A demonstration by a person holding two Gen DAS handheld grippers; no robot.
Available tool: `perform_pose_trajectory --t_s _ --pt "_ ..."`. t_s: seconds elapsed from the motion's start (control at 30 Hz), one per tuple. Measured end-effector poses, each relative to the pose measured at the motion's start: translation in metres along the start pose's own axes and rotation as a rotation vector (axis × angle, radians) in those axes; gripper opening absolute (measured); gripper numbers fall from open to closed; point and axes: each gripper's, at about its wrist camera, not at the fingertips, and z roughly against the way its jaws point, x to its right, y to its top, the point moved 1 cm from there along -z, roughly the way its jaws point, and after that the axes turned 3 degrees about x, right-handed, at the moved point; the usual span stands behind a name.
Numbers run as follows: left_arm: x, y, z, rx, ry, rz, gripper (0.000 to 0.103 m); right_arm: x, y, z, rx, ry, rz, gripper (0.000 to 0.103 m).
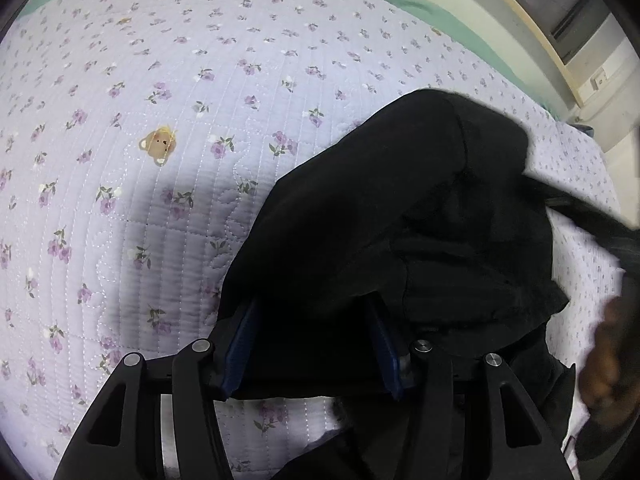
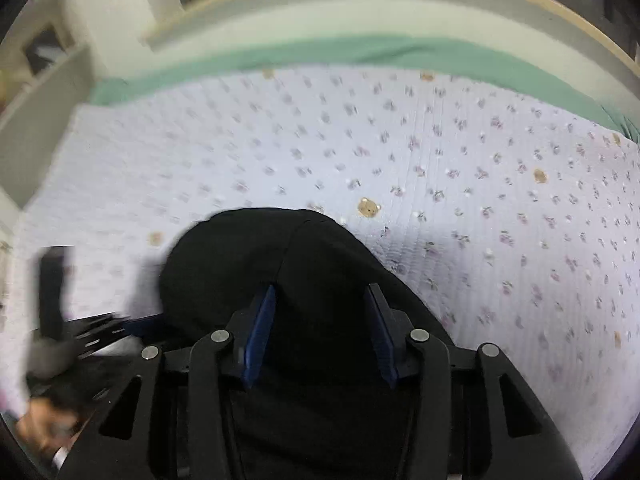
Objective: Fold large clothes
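Observation:
A large black garment (image 1: 400,220) lies bunched on a lilac floral quilt (image 1: 160,80). In the left wrist view it drapes over my left gripper (image 1: 312,304), whose blue-padded jaws stand wide apart with the fabric loose between and over them. In the right wrist view the same black garment (image 2: 260,256) lies under and ahead of my right gripper (image 2: 322,292), whose jaws also stand wide apart with cloth between them, not pinched. The view is motion-blurred. The other gripper shows at the left edge (image 2: 88,336).
The quilt (image 2: 480,200) covers a bed with a green sheet (image 2: 360,52) along the far edge. A pale wall and a window sill (image 2: 320,4) run behind it. A white furniture panel (image 2: 44,120) stands at the left. A hand (image 1: 608,360) shows at the right edge.

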Motion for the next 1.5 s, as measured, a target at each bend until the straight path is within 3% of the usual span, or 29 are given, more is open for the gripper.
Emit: perform_pose_trajectory --t_s 0.07,0.2,0.3,0.4,0.47,0.6,0.63,0.7,0.77,0.8,0.87,1.03,1.1,1.13,1.23,1.37,1.4,1.5 --pt "-0.002 -0.002 0.001 0.007 0.001 -0.008 0.055 0.007 -0.014 -0.045 -0.106 -0.037 -0.018 0.05" --pt "0.002 -0.008 -0.001 0.016 0.022 -0.036 0.055 0.021 -0.02 -0.046 -0.104 -0.001 -0.048 0.049" --pt "0.006 -0.006 0.006 0.015 0.029 -0.03 0.055 0.027 -0.016 -0.022 -0.09 0.026 -0.052 0.05" --pt "0.014 -0.007 0.036 0.062 0.029 -0.061 0.055 0.032 -0.025 0.033 -0.003 0.067 -0.037 0.052" --pt "0.016 -0.01 0.053 0.089 0.021 -0.072 0.055 0.035 -0.037 0.059 0.036 0.044 -0.016 0.07" --pt "0.008 -0.017 0.072 0.114 0.003 -0.036 0.056 0.058 -0.071 0.074 0.019 0.014 -0.039 0.072" --pt "0.0 -0.019 0.067 0.099 0.01 -0.014 0.056 0.062 -0.081 0.072 -0.002 -0.001 -0.048 0.07" --pt "-0.016 -0.026 0.045 0.04 0.045 0.039 0.057 0.065 -0.094 0.045 -0.066 -0.008 -0.076 0.053" --pt "-0.034 -0.036 0.023 -0.027 -0.02 0.119 0.066 0.076 -0.109 0.026 -0.094 0.017 -0.079 0.05" --pt "-0.05 -0.041 0.019 -0.017 -0.084 0.203 0.066 0.082 -0.114 0.022 -0.084 0.041 -0.094 0.05" --pt "-0.058 -0.04 0.026 -0.007 -0.134 0.243 0.066 0.089 -0.113 0.022 -0.093 0.063 -0.117 0.049" --pt "-0.051 -0.029 0.068 0.065 -0.098 0.128 0.065 0.106 -0.098 0.053 -0.099 0.145 -0.122 0.051" --pt "-0.042 -0.007 0.086 0.101 -0.125 0.071 0.065 0.117 -0.086 0.071 -0.07 0.206 -0.141 0.059" --pt "-0.037 -0.002 0.09 0.108 -0.132 0.052 0.065 0.122 -0.077 0.078 -0.05 0.222 -0.144 0.07" --pt "-0.015 0.032 0.089 0.108 -0.148 -0.04 0.074 0.135 -0.052 0.089 0.001 0.178 -0.102 0.074" --pt "0.008 0.074 0.054 0.023 -0.168 -0.142 0.078 0.155 -0.033 0.065 -0.062 0.196 -0.057 0.074" --pt "0.01 0.079 0.04 -0.027 -0.174 -0.163 0.078 0.155 -0.031 0.054 -0.09 0.217 -0.056 0.074" --pt "0.011 0.083 0.014 -0.072 -0.166 -0.204 0.078 0.163 -0.032 0.03 -0.142 0.263 -0.046 0.074"
